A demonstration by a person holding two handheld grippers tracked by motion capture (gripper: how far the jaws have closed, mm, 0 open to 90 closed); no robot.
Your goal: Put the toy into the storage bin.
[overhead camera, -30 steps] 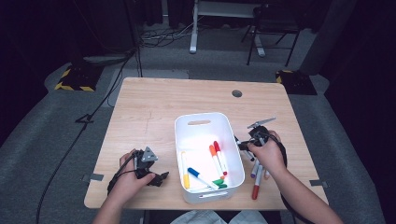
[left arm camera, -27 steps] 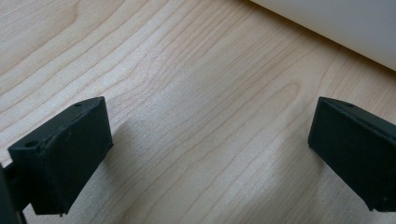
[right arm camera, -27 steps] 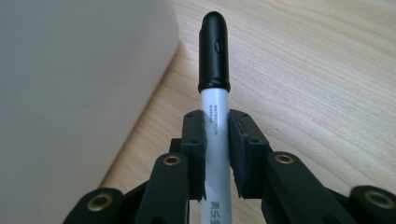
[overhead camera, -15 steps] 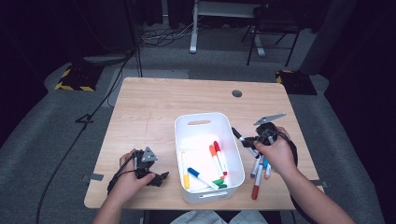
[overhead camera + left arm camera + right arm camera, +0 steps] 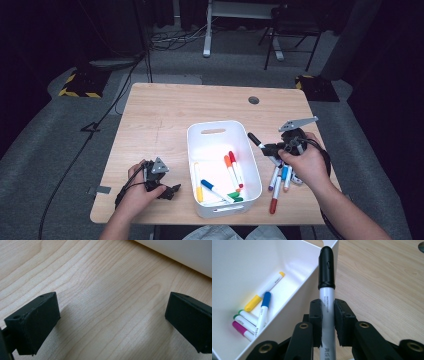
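The right tongs are clamped on a black-capped marker, cap pointing ahead of the tips, lifted clear of the desk just beside the white bin. In the right gripper view the near wall of that bin stands right at the tongs' left, and markers already lie inside: yellow, blue, green and magenta among them. So the sorting looks partly done, by this reading: several in, one in the air, and a small cluster of loose markers lies on the desk under the right hand. The left tongs rest on the desk with jaws wide apart and nothing between them, bare wood ahead, the bin's side up beyond. Room is generous past the bin; the wall's rim is the one edge the marker must clear
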